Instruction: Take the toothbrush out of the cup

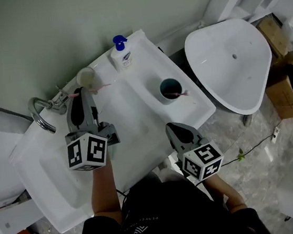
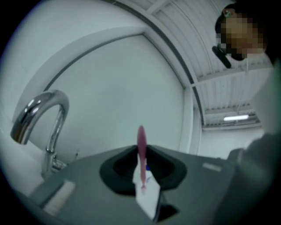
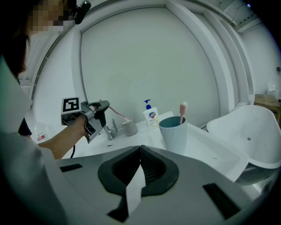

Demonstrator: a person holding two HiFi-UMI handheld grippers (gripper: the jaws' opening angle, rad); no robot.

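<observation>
My left gripper (image 1: 83, 93) is shut on a pink toothbrush (image 1: 102, 86), held crosswise at its fingertips beside a small grey cup (image 1: 85, 77) at the back of the washstand. In the left gripper view that toothbrush (image 2: 141, 151) stands up between the jaws of the left gripper (image 2: 141, 163). The right gripper view shows its far end (image 3: 118, 115) reaching toward the grey cup (image 3: 130, 127); whether it touches, I cannot tell. A blue cup (image 1: 170, 89) on the counter holds a second pink toothbrush (image 1: 178, 93). My right gripper (image 1: 176, 129) hovers shut and empty in front of the blue cup (image 3: 174, 132).
A chrome faucet (image 1: 42, 114) curves over the white washbasin (image 1: 48, 179) at left. A soap pump bottle (image 1: 122, 55) stands at the back edge. A white tub (image 1: 229, 56) sits on the floor to the right, with cardboard boxes (image 1: 284, 65) beyond it.
</observation>
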